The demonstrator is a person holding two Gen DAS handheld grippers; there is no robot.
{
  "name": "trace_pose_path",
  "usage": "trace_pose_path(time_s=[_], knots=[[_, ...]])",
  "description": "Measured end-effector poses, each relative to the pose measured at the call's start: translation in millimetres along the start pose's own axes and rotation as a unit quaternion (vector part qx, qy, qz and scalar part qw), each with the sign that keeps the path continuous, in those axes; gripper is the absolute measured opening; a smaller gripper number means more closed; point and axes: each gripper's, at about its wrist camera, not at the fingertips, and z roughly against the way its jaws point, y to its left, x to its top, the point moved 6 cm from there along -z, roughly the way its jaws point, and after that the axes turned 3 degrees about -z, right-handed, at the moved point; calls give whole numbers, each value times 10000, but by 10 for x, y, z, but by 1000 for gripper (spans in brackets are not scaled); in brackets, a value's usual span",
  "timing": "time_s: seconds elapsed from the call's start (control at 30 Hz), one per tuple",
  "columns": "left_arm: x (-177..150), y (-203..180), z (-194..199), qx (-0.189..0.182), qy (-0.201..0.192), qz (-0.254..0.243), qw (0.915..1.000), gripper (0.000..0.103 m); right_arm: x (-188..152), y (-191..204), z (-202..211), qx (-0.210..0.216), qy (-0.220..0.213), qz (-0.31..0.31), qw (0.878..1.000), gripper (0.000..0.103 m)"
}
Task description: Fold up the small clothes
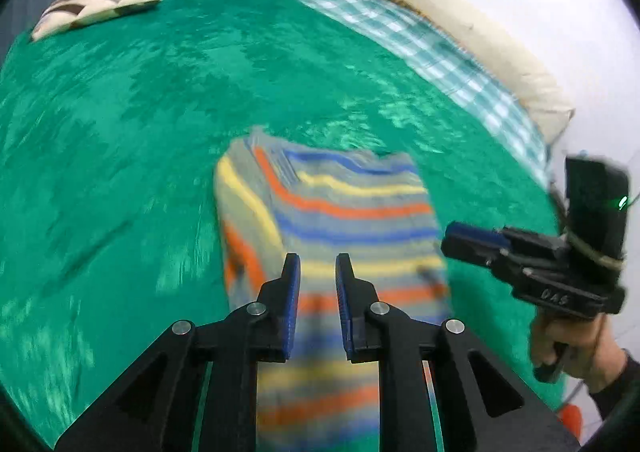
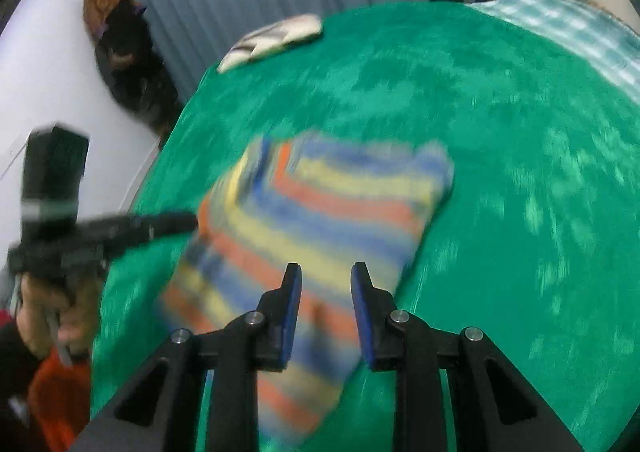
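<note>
Two grippers: both over the striped top, neither touching it as far as can be told.
Left gripper (image 1: pixel 318 264): jaws apart, nothing between them, pointing down the middle of the top.
Right gripper (image 2: pixel 326 272): jaws apart, empty, above the near right part of the top.
Top (image 1: pixel 332 212): lying on the green blanket (image 1: pixel 120 132), near its middle; left edge turned over onto the body, so seemingly part-folded.
Blur: heavy in both views; cloth edges hard to read.
Pillow (image 1: pixel 96 6): far corner, well apart from the top.
Check cloth (image 1: pixel 440 52): along the far right side, clear of the work.
Risk, grip: pinching only the upper layer, or plush with it, because edges blur and pile is soft.
Risk, fold: turned-over flap slipping open if one side lifts before the other.
Risk, crowding: grippers close together, likely to knock when closing.
</note>
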Motion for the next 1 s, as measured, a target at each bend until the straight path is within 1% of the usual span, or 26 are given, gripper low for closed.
trace_pose_path(time_s=[0.07,0.1,0.13,0.17,0.23,0.27,0.3,0.33,0.37,0.4,0.43,0.47,0.5,0.53,0.57,0.6,0.63,0.67,0.7,0.73,0.77,0.8,0.83,0.87,0.93,1.0], knots=[[51,229,-326,507,363,220,9978,9,122,-132,-306,25,228,-143,9996,26],[47,415,-471,663,530,528,9950,5,107,-207,-454,-48,430,-235,9988,23],[47,489,-472,648,540,688,9941,5,58,-308,-661,-123,679,-390,9969,22],[68,553,-441,582,512,831,9935,5,26,-285,-693,-134,674,-446,9966,20],[99,533,-290,552,382,769,9948,6,67,-250,-640,-209,498,-418,9977,20],[84,501,-121,553,238,652,9961,10,87,-195,-527,-257,346,-378,9984,21],[43,477,-15,513,182,597,9967,17,80,-142,-393,-234,190,-313,9991,21],[-30,443,99,428,153,538,9975,20,32,-43,-222,-204,62,-169,9996,21],[-169,370,240,340,165,448,9983,21,-34,42,-107,-240,34,-60,9997,21],[-278,319,320,308,179,383,9986,24,-137,147,13,-257,24,34,9997,21],[-411,262,366,275,213,305,9989,31,-266,234,106,-187,38,57,9998,21],[-614,201,393,297,310,204,9989,32,-371,285,131,-108,64,42,9999,21],[-735,198,356,399,416,148,9982,32,-535,346,151,-53,135,6,9999,22],[-867,235,294,608,611,110,9962,33,-759,380,97,-62,338,-45,9994,23],[-1004,304,232,743,827,192,9936,33,-905,385,-39,-100,598,-91,9981,23],[-1080,357,279,690,823,362,9936,33,-1109,358,-133,-201,901,-213,9955,23],[-1108,377,374,707,755,490,9934,37,-1242,340,-119,-220,933,-435,9944,23],[-1123,368,515,852,694,537,9925,45,-1293,355,-31,-195,824,-589,9947,23],[-1127,342,648,1026,626,516,9914,61,-1333,388,74,-191,769,-688,9945,27],[-1132,289,802,1117,494,459,9915,72,-1372,442,234,-240,655,-760,9947,31],[-1117,204,996,1175,285,345,9921,74,-1393,477,346,-303,526,-790,9950,47],[-1099,155,1112,1252,182,259,9916,79,-1414,516,488,-380,359,-810,9953,64],[-1093,92,1239,1388,90,148,9902,82,-1447,565,629,-454,207,-806,9955,70],[-1090,41,1305,1473,28,64,9891,83,-1488,619,786,-555,39,-801,9952,75],[-1085,-78,1500,1695,-152,-154,9853,86,-1531,703,1037,-665,-224,-828,9941,75],[-1095,-162,1611,1833,-247,-245,9824,86,-1590,760,1228,-713,-340,-879,9930,75]])
